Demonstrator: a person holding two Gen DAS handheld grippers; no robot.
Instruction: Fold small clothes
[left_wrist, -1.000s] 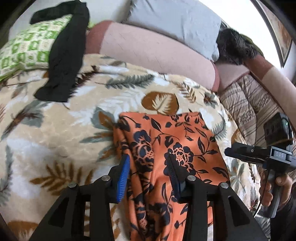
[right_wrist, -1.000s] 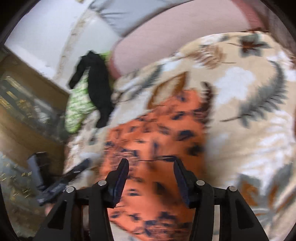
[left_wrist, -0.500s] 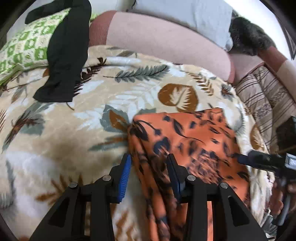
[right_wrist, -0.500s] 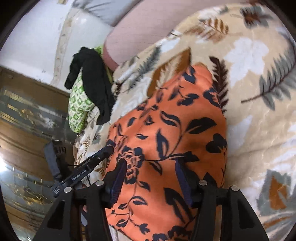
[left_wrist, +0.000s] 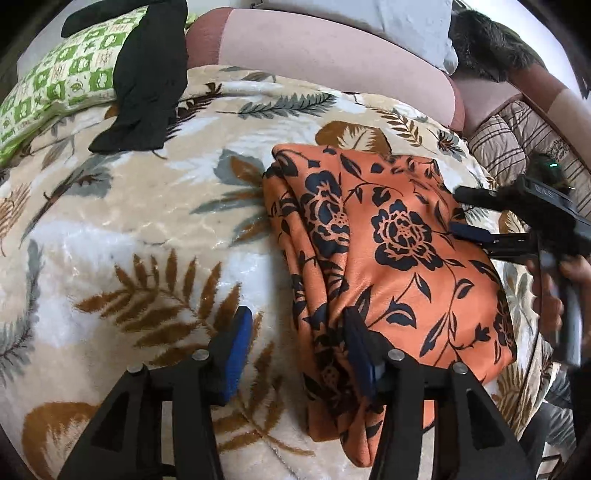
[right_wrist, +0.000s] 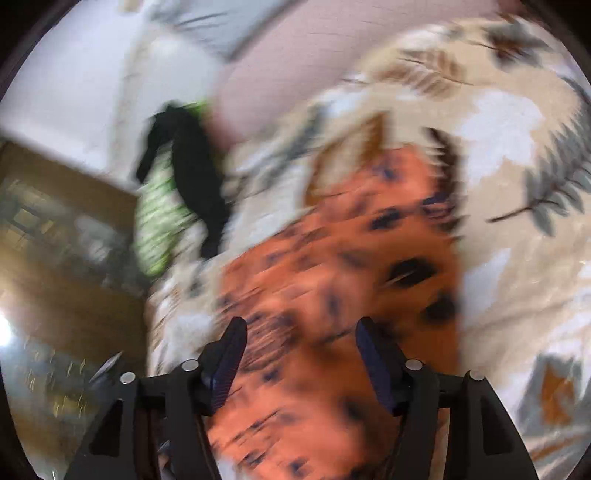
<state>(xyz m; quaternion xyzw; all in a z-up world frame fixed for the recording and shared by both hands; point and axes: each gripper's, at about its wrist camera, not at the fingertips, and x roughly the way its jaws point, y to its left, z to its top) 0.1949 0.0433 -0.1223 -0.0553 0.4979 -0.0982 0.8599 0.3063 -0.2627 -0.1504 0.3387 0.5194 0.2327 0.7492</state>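
one orange floral garment (left_wrist: 399, 258), one black garment (left_wrist: 147, 74) (draped), one green pillow (left_wrist: 62, 81), two grippers (left_wrist: 295, 332).

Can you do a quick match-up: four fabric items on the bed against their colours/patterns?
Items:
1. folded garment
2. blanket
3. pillow
4. draped cloth

Looks:
A. plain black
B. green and white checks
C. orange with dark flowers
D. beige with leaf print

Pairs: 1-C, 2-D, 3-B, 4-A
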